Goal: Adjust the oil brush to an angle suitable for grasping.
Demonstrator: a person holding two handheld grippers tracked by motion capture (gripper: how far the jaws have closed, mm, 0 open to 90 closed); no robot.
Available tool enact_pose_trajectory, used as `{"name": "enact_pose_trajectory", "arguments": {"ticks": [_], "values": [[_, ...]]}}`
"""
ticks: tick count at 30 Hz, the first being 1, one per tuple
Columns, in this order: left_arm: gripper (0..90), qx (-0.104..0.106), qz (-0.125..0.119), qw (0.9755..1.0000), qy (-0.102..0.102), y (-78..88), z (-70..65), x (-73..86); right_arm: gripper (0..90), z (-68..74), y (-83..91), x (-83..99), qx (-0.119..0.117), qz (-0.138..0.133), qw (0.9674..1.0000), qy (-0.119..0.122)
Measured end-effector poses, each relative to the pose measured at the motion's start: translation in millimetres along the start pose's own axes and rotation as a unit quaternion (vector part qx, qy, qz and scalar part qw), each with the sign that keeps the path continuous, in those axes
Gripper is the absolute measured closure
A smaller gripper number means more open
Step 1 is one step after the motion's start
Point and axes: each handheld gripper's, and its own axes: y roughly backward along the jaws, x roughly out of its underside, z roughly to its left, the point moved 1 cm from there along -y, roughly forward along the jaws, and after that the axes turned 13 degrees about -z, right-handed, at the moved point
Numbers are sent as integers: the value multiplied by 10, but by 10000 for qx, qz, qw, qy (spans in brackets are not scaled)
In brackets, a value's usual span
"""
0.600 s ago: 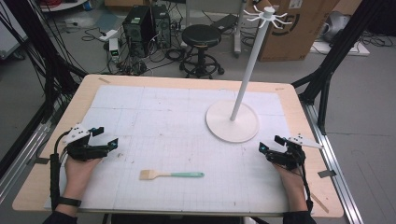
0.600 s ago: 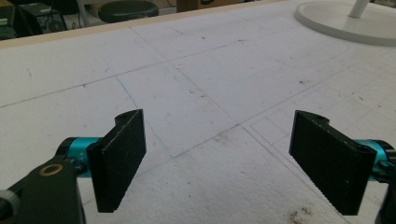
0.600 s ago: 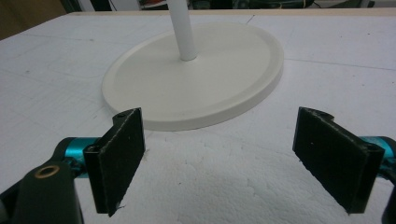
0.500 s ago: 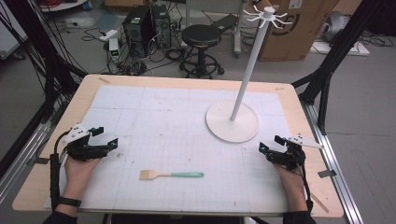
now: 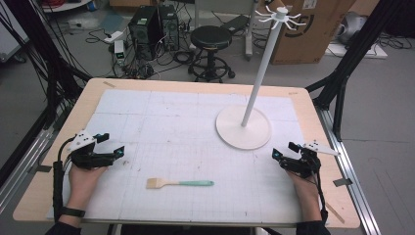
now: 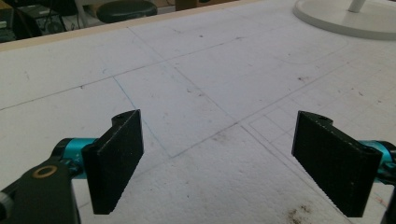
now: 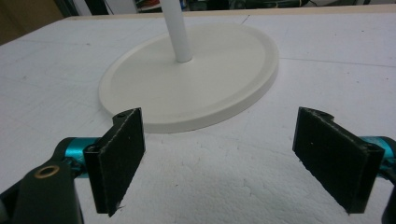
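Brush [image 5: 179, 183] lies flat mid-table near front edge, between my grippers, well apart from both; I hold left gripper [image 5: 110, 145] and right gripper [image 5: 284, 151] jaws apart, empty; stand base [image 5: 243, 127] beyond right gripper.

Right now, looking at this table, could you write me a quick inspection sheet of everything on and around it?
Surface: white gridded mat on a wooden table, faintly stained.
Job's things: brush with a teal handle lies flat near the front edge, between both hands, untouched. White stand, round base, tall pole, hooks on top, upright at the right rear.
Clutter: nothing seen on the mat.
Grippers: left claw open, holding nothing, resting at the left. Right claw open, holding nothing, just in front of the stand's base.
Cables: a black cable runs along the left forearm; tangled cords on the floor behind.
Surroundings: black stool, computer towers, cardboard box.
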Motion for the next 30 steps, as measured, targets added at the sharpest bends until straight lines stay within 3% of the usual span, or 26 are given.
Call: {"name": "enact_pose_trajectory", "arguments": {"ticks": [4,7,15,26,30], "values": [[170,37,-28,10000,-29,5,-12,-5,161,-2,0,0,-21,2,10000,-32],[161,261,-97,9995,150,1,-28,-12,160,2,-2,1,-29,2,10000,11],[154,389,-184,9985,324,-10,-38,-13,160,10,-4,1,-50,3,10000,47],[150,464,-406,9974,366,10,-57,-59,161,7,-6,1,-75,9,10000,60],[149,495,-459,9974,272,21,-79,-80,160,7,-6,1,-80,13,9999,62]]}}
